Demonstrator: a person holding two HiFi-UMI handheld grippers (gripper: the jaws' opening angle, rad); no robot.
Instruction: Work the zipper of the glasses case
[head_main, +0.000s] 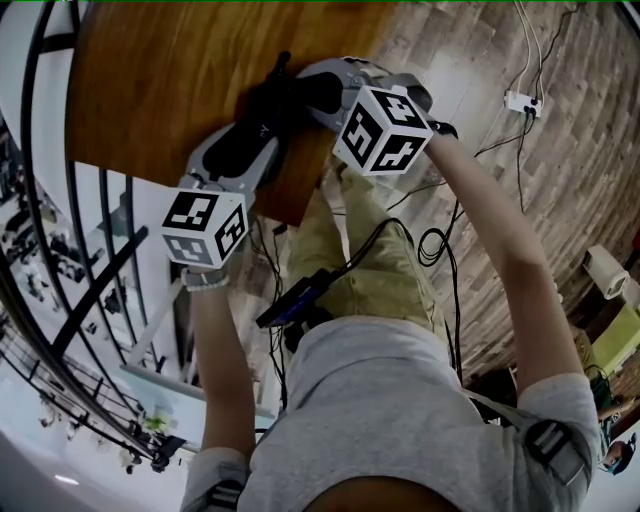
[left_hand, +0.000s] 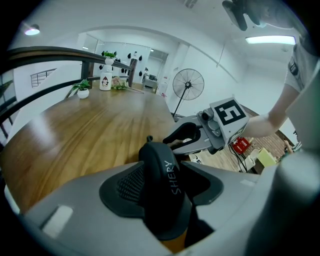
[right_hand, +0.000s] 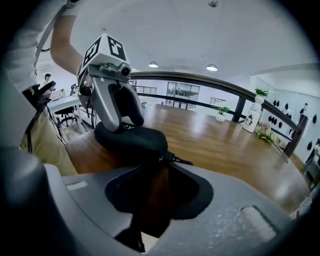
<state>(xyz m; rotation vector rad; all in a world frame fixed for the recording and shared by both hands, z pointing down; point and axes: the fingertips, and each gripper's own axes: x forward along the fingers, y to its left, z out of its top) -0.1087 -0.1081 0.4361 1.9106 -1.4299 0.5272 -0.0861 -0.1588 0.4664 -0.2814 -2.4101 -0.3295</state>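
A black glasses case (left_hand: 159, 200) printed with white letters stands on edge near the corner of the wooden table (head_main: 160, 80). My left gripper (left_hand: 165, 165) is shut on it, pads pressing both sides. In the head view the case (head_main: 272, 95) lies between the two grippers. My right gripper (right_hand: 152, 172) faces the case (right_hand: 130, 140) end on, its jaws apart with bare table showing between them. The zipper pull (right_hand: 179, 161) sticks out sideways just past the right jaw's tip; I cannot tell whether it touches. The left gripper (right_hand: 120, 115) stands over the case's far end.
The table's near edge and corner lie just under the case (head_main: 300, 205). A standing fan (left_hand: 188, 85), a potted plant (left_hand: 82, 89) and a white bottle (left_hand: 105, 79) sit beyond the far end. Cables (head_main: 440, 240) and a power strip (head_main: 522, 102) lie on the floor.
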